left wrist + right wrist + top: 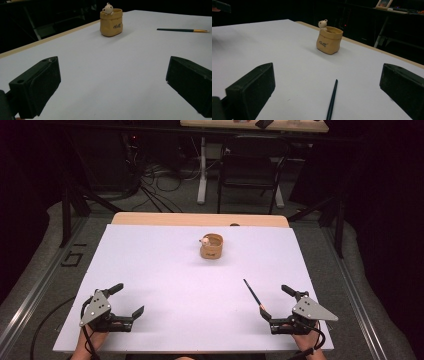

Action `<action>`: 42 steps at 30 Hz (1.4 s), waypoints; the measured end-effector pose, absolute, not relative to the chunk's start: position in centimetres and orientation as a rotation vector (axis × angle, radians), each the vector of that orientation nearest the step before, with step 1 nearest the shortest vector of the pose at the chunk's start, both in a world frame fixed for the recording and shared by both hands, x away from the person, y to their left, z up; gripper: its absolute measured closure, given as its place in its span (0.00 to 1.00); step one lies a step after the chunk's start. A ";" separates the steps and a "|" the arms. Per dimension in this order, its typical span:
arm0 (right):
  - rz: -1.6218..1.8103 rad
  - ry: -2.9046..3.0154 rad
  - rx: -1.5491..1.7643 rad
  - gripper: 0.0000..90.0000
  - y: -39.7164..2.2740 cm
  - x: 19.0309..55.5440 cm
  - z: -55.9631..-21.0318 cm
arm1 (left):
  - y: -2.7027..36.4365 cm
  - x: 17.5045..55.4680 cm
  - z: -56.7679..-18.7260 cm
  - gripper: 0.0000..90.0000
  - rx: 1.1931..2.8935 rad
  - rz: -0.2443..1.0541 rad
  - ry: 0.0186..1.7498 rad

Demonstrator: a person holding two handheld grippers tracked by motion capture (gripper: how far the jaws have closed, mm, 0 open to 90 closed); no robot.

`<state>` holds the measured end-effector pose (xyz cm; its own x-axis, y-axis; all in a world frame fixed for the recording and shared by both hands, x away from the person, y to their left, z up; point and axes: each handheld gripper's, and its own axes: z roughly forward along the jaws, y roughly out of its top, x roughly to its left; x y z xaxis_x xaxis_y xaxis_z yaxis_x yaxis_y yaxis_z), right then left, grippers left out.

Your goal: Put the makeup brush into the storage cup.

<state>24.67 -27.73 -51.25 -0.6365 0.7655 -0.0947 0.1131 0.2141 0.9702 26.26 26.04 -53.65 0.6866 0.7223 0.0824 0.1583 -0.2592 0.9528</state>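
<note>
Clearly nothing is in hand yet. The slim dark pen (252, 294) lies flat on the white counter (165, 270), just ahead of the right gripper (279, 302) and pointing into the gap between its fingers, which stand wide and hold nothing. The left gripper (126, 299) rests at the counter's near left, its fingers equally wide and bare. Well beyond both, the tan pouch-shaped holder (212, 246) stands upright near the far edge, a little bear figure (322, 24) peeking over its rim. Judging by this layout, the pen has still to be picked up, carried across and dropped into the holder; no step looks done.
</note>
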 end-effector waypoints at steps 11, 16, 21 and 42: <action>1.445 1.916 0.815 0.00 -27.7 24.9 -51.3 | 26.0 26.3 -53.7 0.00 1.786 0.626 0.702; 1.436 1.924 0.814 0.00 -27.7 25.0 -51.3 | 26.0 26.3 -53.7 0.00 1.784 0.627 0.699; 1.429 1.932 0.809 0.00 -27.4 25.2 -51.3 | 26.0 26.3 -53.7 0.00 1.783 0.624 0.701; 1.385 1.960 0.809 0.00 -26.9 27.2 -51.5 | 25.8 26.5 -53.7 0.00 1.795 0.616 0.687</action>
<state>27.25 -26.91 -51.53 -0.6344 0.7628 -0.1249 0.1371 0.2701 0.9530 26.53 25.76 -53.73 0.7004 0.7090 0.0821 0.1585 -0.2666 0.9507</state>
